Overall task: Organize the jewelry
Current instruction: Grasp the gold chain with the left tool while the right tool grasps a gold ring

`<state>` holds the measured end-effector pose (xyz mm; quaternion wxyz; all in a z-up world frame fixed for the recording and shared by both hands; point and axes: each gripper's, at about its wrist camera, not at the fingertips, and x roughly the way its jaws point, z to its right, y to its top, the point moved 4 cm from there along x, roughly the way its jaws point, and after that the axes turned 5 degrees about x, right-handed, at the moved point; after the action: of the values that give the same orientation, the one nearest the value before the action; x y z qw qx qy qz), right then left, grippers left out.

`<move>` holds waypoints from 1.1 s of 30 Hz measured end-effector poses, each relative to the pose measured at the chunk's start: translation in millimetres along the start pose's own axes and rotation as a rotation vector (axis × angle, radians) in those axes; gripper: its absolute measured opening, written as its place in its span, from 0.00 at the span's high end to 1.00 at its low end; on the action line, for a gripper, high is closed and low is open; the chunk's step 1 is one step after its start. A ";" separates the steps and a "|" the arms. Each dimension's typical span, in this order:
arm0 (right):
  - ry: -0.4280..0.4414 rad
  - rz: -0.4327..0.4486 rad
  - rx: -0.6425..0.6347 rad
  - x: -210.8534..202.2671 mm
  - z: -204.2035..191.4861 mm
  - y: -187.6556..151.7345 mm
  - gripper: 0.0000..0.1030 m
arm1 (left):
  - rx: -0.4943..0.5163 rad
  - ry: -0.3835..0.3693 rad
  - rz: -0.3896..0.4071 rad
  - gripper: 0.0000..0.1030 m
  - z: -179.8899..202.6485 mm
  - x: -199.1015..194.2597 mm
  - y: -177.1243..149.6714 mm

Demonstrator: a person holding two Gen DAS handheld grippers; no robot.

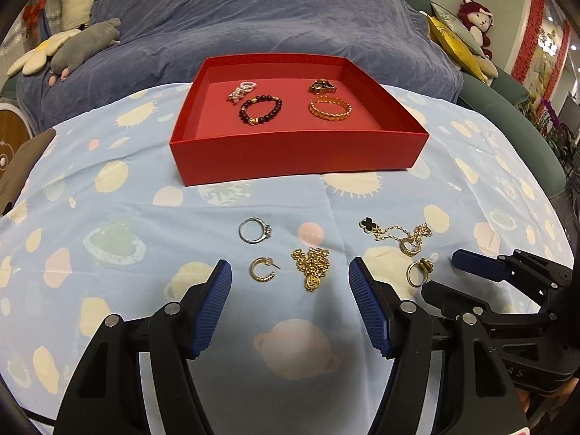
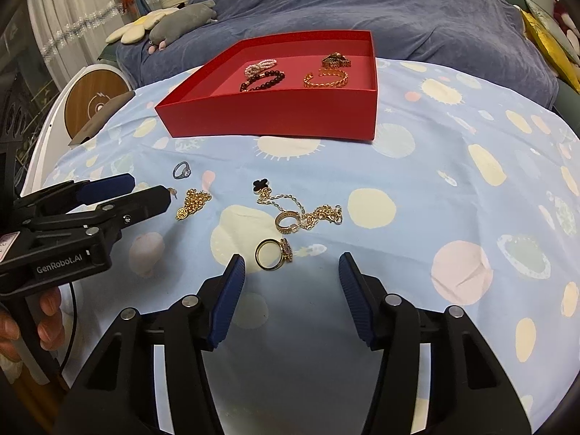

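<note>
I judge the job about half done. The red box [image 1: 297, 159] sits toward the counter's far edge and already holds four pieces: a dark bead bracelet [image 1: 260, 110], gold chain bracelet [image 1: 330, 108], pearl strand [image 1: 242, 90] and what may be a watch [image 1: 322, 86]. Near the front edge lie a clover necklace [image 1: 395, 233], gold pendant chain [image 1: 312, 266], silver ring [image 1: 255, 230], gold ring [image 2: 272, 253] and hoop earring [image 1: 262, 270]. Both my left tongs [image 1: 290, 290] and right tongs [image 2: 291, 282] stand apart, holding nothing.
</note>
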<state>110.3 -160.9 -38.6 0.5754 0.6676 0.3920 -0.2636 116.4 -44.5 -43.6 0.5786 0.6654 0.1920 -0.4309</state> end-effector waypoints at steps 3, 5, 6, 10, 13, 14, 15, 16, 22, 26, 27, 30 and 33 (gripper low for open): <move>-0.003 -0.002 0.003 0.0 3.2 -1.6 0.49 | 0.019 0.011 -0.008 0.37 6.0 6.9 -0.2; -0.005 -0.002 0.007 0.6 5.9 -1.9 0.49 | 0.011 0.016 -0.016 0.37 6.4 9.7 -0.3; -0.005 -0.002 0.008 1.0 7.1 -2.2 0.51 | 0.004 0.011 -0.018 0.37 5.8 10.4 0.2; 0.000 0.001 -0.003 2.7 5.6 -2.6 0.58 | -0.012 0.018 -0.017 0.37 5.4 8.8 2.5; 0.006 0.002 -0.018 3.9 1.5 -2.7 0.61 | -0.016 0.025 -0.013 0.37 3.6 7.2 3.8; 0.008 0.004 -0.021 4.4 0.2 -2.5 0.61 | -0.019 0.024 -0.013 0.37 2.8 7.4 3.4; 0.011 0.004 -0.024 5.2 -1.1 -2.1 0.61 | -0.023 0.024 -0.016 0.37 1.6 7.8 3.3; 0.012 0.004 -0.028 5.7 -2.4 -1.7 0.61 | -0.025 0.024 -0.018 0.37 0.9 8.2 3.2; -0.004 0.015 -0.063 10.8 -11.5 0.8 0.66 | -0.023 0.021 -0.021 0.37 -0.9 7.0 0.8; -0.028 0.025 -0.088 13.4 -14.0 2.1 0.79 | -0.019 0.022 -0.021 0.37 -2.7 5.9 -1.8; -0.027 0.025 -0.085 13.5 -13.4 2.5 0.79 | -0.020 0.022 -0.022 0.37 -3.5 6.0 -2.5; -0.023 0.025 -0.073 12.0 -11.8 2.8 0.79 | -0.023 0.023 -0.025 0.37 -4.4 6.6 -3.3; -0.013 0.028 -0.053 9.0 -9.5 5.1 0.79 | -0.015 0.023 -0.018 0.37 -2.4 5.0 -3.2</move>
<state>118.5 -149.8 -41.1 0.5991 0.6558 0.3859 -0.2492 117.6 -42.7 -49.6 0.5773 0.6643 0.2076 -0.4269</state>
